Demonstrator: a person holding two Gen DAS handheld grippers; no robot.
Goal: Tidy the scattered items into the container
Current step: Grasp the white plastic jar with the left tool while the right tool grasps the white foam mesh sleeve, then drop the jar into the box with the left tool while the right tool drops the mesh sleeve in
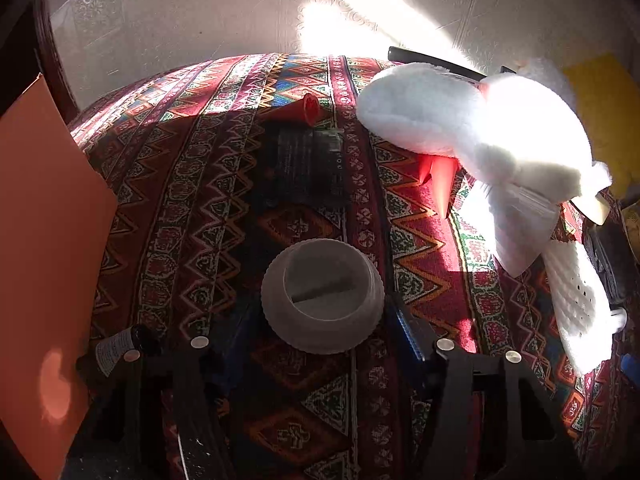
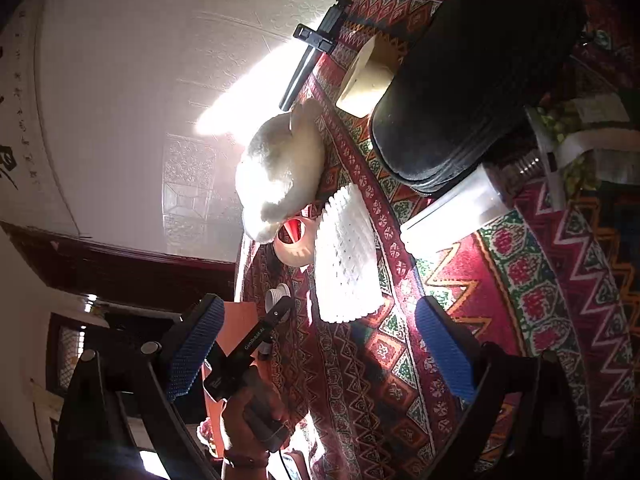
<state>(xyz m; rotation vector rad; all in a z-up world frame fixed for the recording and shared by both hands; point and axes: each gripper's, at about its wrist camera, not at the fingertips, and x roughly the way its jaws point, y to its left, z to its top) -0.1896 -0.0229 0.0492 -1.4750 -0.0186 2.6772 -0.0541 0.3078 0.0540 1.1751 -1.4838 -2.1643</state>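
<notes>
The left claw (image 1: 320, 344) hangs low over the patterned surface (image 1: 200, 184), its 2 jaws spread to either side of a ribbed grey lid (image 1: 322, 295) that lies open side up on the cloth. Whether the blue pads (image 1: 408, 336) press on the lid I cannot tell; the left one is lost in shadow. Beyond the lid lies a dark ribbed object (image 1: 308, 164), then a small red cone (image 1: 306, 110). A white plush toy (image 1: 472, 128) sprawls in the sun to the right, with a white foam net sleeve (image 1: 576, 300) nearer the edge. An orange sheet (image 1: 44, 240) stands at the left.

The right claw (image 2: 320, 352) hovers with its jaws spread wide and nothing between its blue pads (image 2: 444, 356). Past it lie the foam sleeve (image 2: 348, 256), the plush toy (image 2: 280, 172), a black shoe (image 2: 472, 76) and a clear plastic jar (image 2: 452, 212). A hand (image 2: 248, 416) grips the other tool's handle at lower left.
</notes>
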